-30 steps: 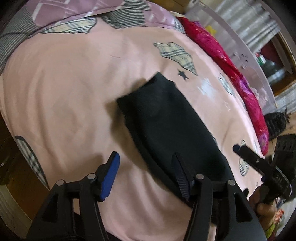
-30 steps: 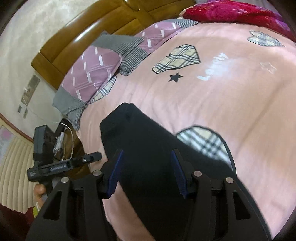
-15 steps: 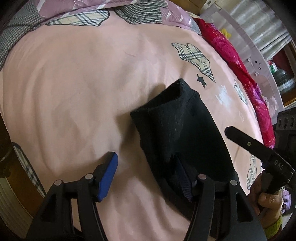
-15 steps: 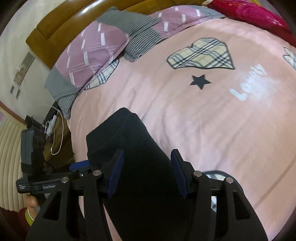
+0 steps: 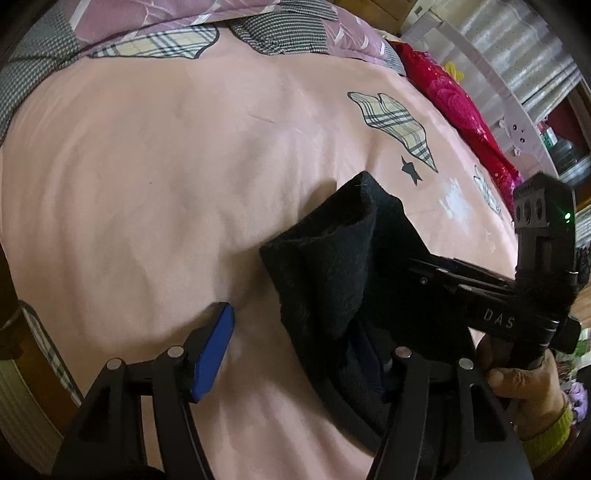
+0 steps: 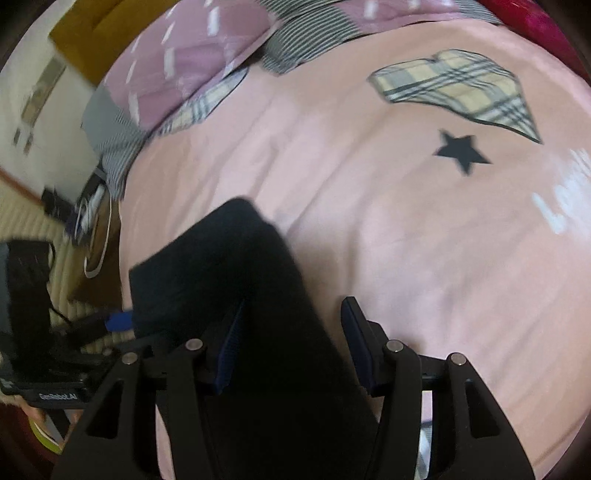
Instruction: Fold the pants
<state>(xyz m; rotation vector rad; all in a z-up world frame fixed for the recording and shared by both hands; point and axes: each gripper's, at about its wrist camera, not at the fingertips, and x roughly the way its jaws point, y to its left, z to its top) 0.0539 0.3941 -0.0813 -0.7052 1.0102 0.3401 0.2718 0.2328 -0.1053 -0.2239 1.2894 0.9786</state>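
Note:
The black pants (image 5: 332, 280) lie folded on the pink bed sheet (image 5: 166, 184), their near end lifted and bunched. My left gripper (image 5: 291, 350) is open; its right finger is hidden under the black cloth and its blue left pad (image 5: 214, 350) rests on the sheet. My right gripper (image 6: 291, 343) is open with the black pants (image 6: 236, 295) lying between its two fingers. The right gripper's body (image 5: 491, 295) shows in the left wrist view, reaching over the pants from the right.
Purple and checked pillows (image 6: 192, 62) lie at the head of the bed by a wooden headboard (image 6: 85, 22). A red blanket (image 5: 465, 122) runs along the far side. A bedside stand with cables (image 6: 88, 218) is left of the bed.
The pants' near end has risen and bunched up. The right gripper has moved in over the pants toward the left gripper. Both cameras have advanced toward the pillows.

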